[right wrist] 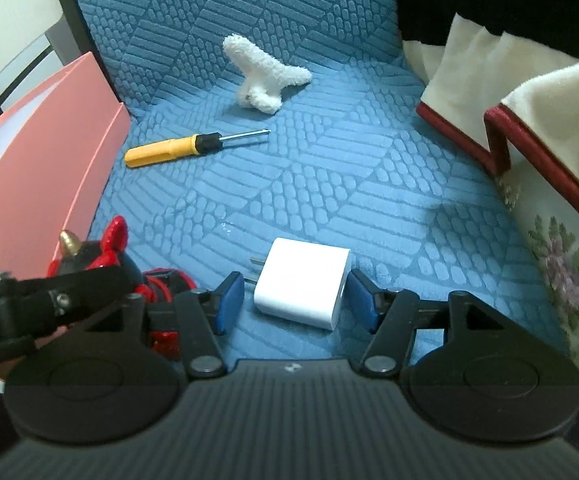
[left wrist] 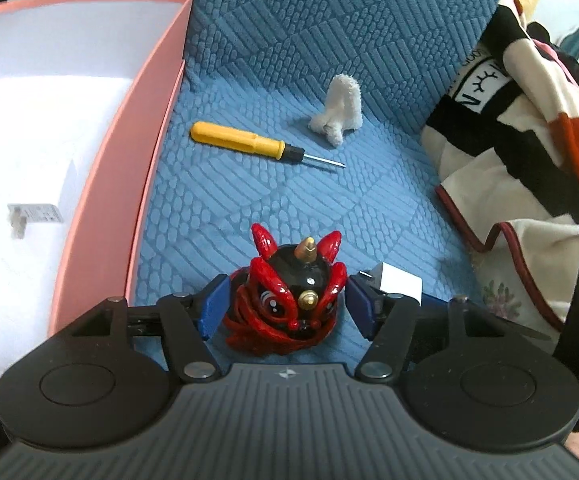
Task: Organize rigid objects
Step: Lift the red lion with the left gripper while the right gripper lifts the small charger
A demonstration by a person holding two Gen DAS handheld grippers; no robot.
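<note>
Our left tongs (left wrist: 285, 306) gape wide around the glossy, likely slippery lion figurine (left wrist: 289, 300), our right tongs (right wrist: 295, 300) wide around the light, stiff charger (right wrist: 303, 282), best gripped on flat sides.

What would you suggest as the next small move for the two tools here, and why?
Probably close both tools. The left tool is open, its blue pads either side of the red lion figurine; the right tool is open around the white charger. Both items rest on the blue cushion, and the pink box stands to the left.
</note>
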